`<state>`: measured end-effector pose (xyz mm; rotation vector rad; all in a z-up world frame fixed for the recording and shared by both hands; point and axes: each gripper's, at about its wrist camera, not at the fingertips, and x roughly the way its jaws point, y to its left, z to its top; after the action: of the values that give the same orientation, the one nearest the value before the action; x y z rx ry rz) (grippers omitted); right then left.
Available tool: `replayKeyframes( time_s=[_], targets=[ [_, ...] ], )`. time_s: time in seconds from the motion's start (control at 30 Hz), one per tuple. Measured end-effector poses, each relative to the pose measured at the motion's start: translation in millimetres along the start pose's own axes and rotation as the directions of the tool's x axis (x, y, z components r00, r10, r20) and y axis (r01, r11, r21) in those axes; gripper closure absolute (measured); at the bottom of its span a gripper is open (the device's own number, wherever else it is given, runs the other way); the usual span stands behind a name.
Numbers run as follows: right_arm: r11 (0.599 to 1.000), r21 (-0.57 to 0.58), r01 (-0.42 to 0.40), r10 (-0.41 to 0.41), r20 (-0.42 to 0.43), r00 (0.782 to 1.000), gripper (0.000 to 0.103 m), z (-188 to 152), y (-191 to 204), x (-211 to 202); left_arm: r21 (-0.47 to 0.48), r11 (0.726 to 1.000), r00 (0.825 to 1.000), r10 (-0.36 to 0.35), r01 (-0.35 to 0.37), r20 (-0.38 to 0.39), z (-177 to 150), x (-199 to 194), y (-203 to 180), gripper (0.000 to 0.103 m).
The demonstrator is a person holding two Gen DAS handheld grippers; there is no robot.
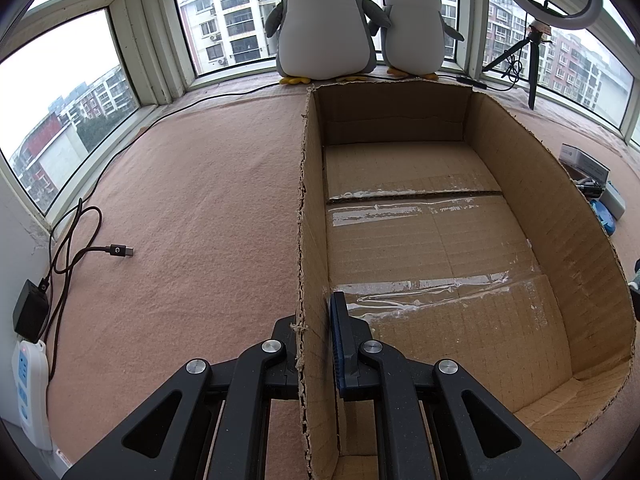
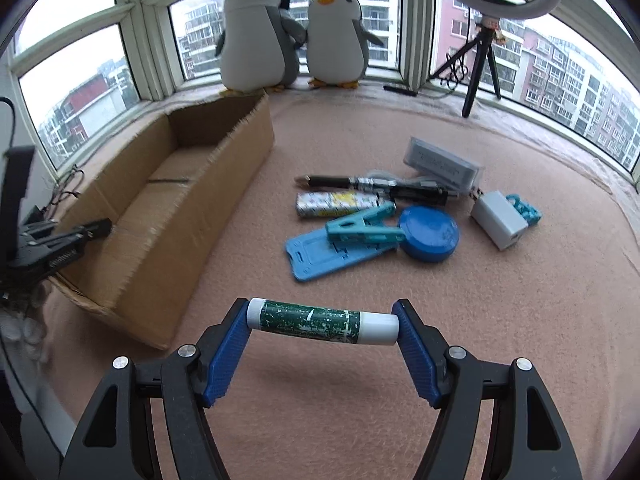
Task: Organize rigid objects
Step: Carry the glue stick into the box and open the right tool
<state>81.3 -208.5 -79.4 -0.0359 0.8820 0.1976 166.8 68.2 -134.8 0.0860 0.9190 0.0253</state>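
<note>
My right gripper (image 2: pixel 322 318) is shut on a green-and-white stick tube (image 2: pixel 308 320), its blue pads pressing on the tube's two ends; the tube hangs level a little above the pink carpet. Beyond it lie several loose items: a blue flat holder (image 2: pixel 316 258), a teal clip (image 2: pixel 360 228), a blue round lid (image 2: pixel 430 232), a grey charger block (image 2: pixel 498 218), a patterned tube (image 2: pixel 336 204), dark pens (image 2: pixel 340 180) and a grey case (image 2: pixel 440 162). The open cardboard box (image 2: pixel 224 184) stands to the left, with nothing inside. My left gripper (image 1: pixel 316 330) is shut on the box's left wall (image 1: pixel 310 240).
Two penguin plush toys (image 1: pixel 324 24) sit at the window behind the box. A ring light on a tripod (image 2: pixel 480 52) stands at the back right. A power strip (image 1: pixel 28 392), a black adapter and a loose cable (image 1: pixel 116 250) lie on the carpet left of the box.
</note>
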Motion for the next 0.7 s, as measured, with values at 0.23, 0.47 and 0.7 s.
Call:
replayKeyframes(
  time_s=[0.23,0.47,0.7],
  targets=[
    [0.995,-0.060,-0.081,0.086,0.100,0.991,0.035,27,35,-32,0.000,1.000,1.000,0.000,0.000,0.000,0,0,0,0.094],
    [0.986,-0.114,-0.125,0.139,0.121,0.983,0.035,45,66,-30,0.000,1.000,1.000,-0.001,0.001,-0.001,0,0,0,0.094],
    [0.978,-0.145,-0.150,0.165,0.103,0.981,0.035,56,86,-15,0.002,1.000,1.000,0.001,-0.001,-0.001,-1,0,0,0.094]
  ],
)
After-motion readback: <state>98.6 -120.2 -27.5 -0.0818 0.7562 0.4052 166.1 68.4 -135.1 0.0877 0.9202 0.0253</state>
